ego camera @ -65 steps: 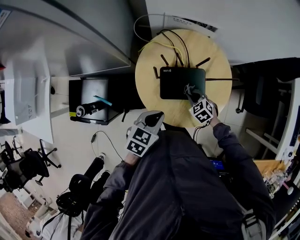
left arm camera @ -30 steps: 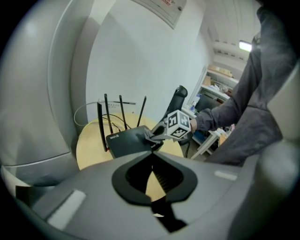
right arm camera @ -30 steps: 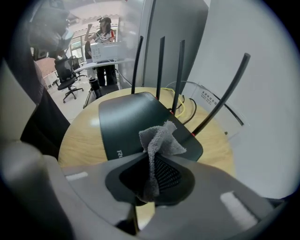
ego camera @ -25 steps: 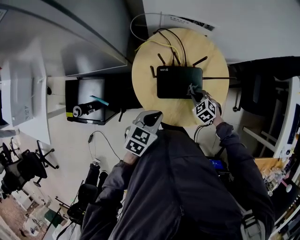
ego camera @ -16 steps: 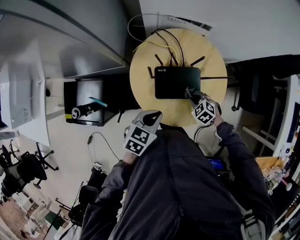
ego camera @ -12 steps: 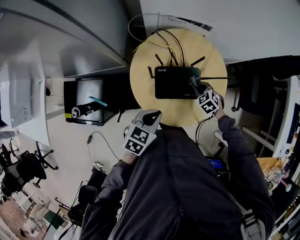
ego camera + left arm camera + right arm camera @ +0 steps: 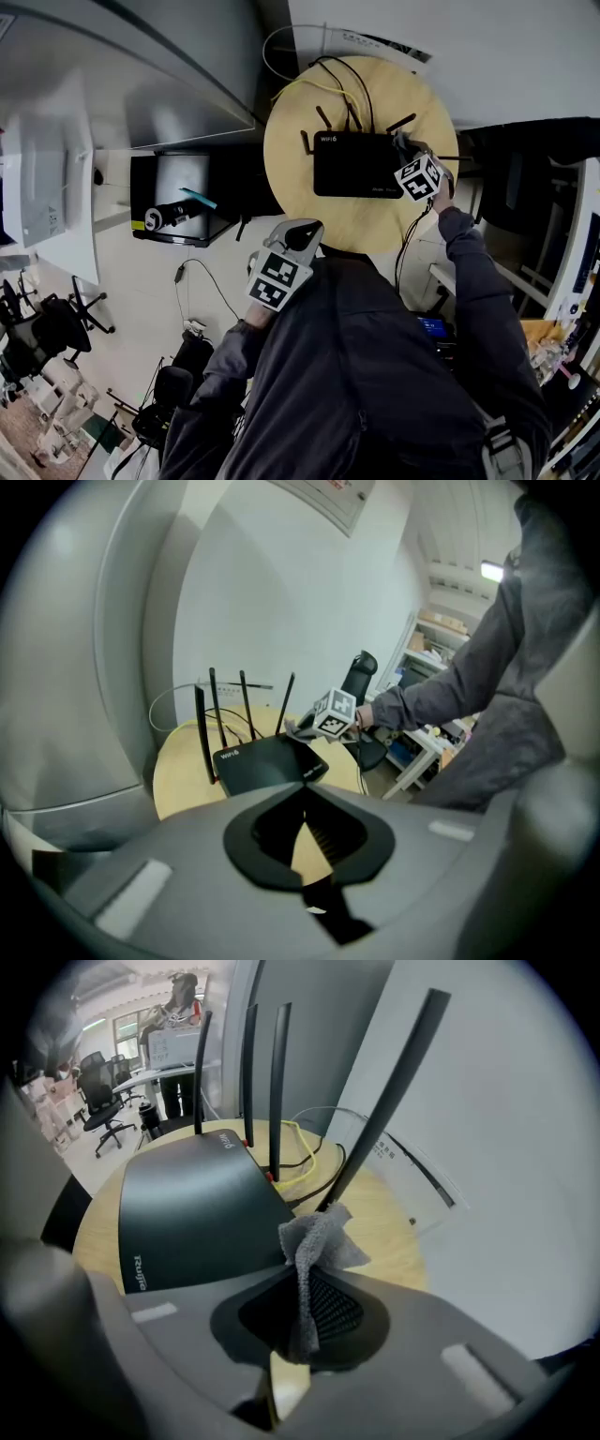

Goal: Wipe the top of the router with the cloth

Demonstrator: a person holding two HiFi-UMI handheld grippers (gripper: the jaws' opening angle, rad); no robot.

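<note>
A black router (image 7: 356,164) with several upright antennas lies on a round wooden table (image 7: 361,220). My right gripper (image 7: 410,155) is shut on a small grey cloth (image 7: 403,141) at the router's back right corner. In the right gripper view the cloth (image 7: 314,1237) sticks up from the jaws just right of the router's top (image 7: 192,1204), beside a slanted antenna (image 7: 384,1101). My left gripper (image 7: 286,262) is held back off the table's near edge, jaws together on nothing. From there I see the router (image 7: 267,761) and the right gripper's marker cube (image 7: 333,714).
Yellow and black cables (image 7: 333,80) loop behind the router by the white wall. A dark open box (image 7: 178,206) with tools sits on the floor left of the table. Office chairs (image 7: 42,328) stand further left. A grey curved panel (image 7: 84,667) rises left of the table.
My right gripper has carried the cloth from the router's front right corner along its right edge to the back right corner. The left gripper has stayed put.
</note>
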